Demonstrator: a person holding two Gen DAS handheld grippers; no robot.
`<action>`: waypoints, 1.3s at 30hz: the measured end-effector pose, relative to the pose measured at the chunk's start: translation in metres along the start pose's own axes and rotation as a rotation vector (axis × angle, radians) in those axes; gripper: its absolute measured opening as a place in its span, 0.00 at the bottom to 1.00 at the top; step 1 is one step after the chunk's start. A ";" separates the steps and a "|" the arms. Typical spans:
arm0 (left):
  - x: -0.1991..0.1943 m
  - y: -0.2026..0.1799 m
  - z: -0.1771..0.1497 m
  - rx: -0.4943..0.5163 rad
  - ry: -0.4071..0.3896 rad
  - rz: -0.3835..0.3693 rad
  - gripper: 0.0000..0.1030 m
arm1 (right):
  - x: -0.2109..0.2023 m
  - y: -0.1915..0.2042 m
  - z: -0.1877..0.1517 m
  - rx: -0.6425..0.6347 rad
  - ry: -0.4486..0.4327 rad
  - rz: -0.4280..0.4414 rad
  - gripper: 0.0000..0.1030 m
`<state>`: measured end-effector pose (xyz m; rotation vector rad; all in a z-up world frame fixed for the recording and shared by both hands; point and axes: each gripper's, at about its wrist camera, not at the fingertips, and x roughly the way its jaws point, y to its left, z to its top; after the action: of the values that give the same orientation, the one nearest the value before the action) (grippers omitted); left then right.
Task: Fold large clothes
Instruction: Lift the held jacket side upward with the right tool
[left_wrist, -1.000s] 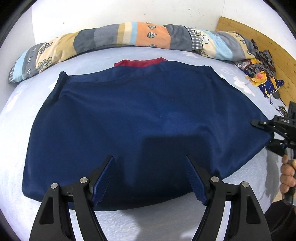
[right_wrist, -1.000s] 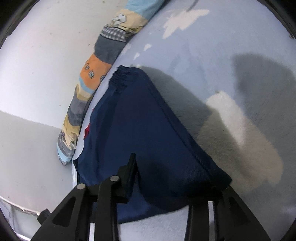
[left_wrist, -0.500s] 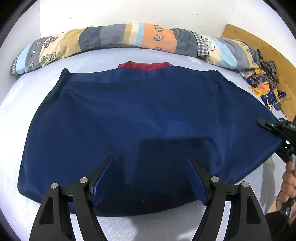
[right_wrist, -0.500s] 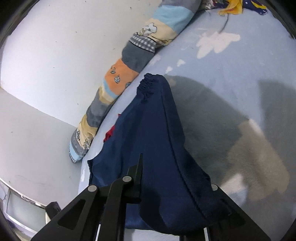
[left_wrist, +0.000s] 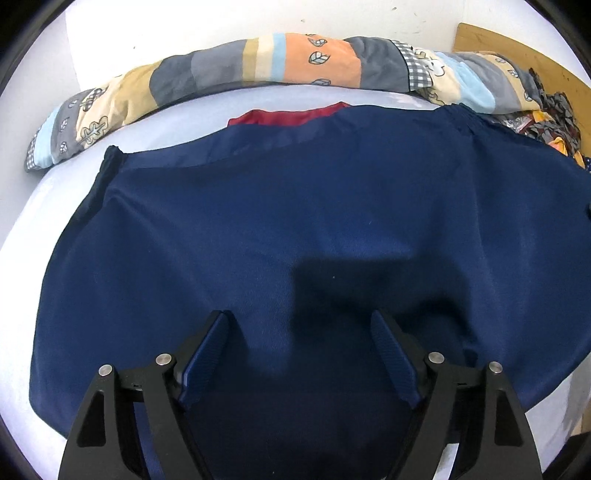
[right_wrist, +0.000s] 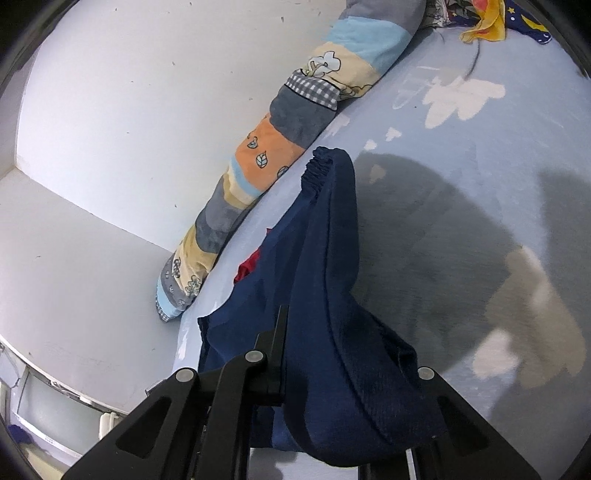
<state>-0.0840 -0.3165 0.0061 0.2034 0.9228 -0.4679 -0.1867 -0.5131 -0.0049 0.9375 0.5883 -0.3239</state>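
Fabric fills the right tongs (right_wrist: 354, 402): they pinch a corner of the navy garment (left_wrist: 280, 236) and, compared with a second ago, that corner has risen well clear of the bed (right_wrist: 480, 192). Then it lay almost flat at the mattress; now the right edge hangs in a steep fold from the tongs, with a broad shadow on the sheet beneath it. I judge this to be the start of a fold, the right side being carried up and over toward the middle.

The left tongs (left_wrist: 301, 354) are spread wide over the near hem and pinch nothing; their blue pads (left_wrist: 207, 354) sit just above the cloth. Over the same second they have drawn closer to the garment, which now fills more of the left view, and the right tongs have left that view at its right margin. Whether the left tongs touch the cloth I cannot tell.

The garment lies spread across the bed, gathered waistband (right_wrist: 314, 173) at the far side, with a red piece (left_wrist: 288, 116) showing just beyond its far edge. Behind that runs a rolled patchwork quilt (left_wrist: 258, 66) against the wall. A heap of patterned clothes (left_wrist: 550, 118) lies at the far right.

No container appears in either view, so nothing is held in one.
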 end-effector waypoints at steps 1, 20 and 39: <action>-0.003 0.000 0.001 -0.006 -0.007 -0.007 0.74 | -0.001 0.000 0.000 0.004 -0.001 0.005 0.14; -0.003 0.001 -0.002 -0.051 -0.038 0.116 0.77 | 0.000 0.007 0.003 -0.007 0.002 0.026 0.14; -0.005 0.001 -0.003 -0.044 -0.039 0.144 0.76 | -0.002 0.015 0.002 -0.021 0.002 0.030 0.14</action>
<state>-0.0884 -0.3128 0.0083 0.2185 0.8730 -0.3174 -0.1797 -0.5068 0.0069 0.9259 0.5776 -0.2901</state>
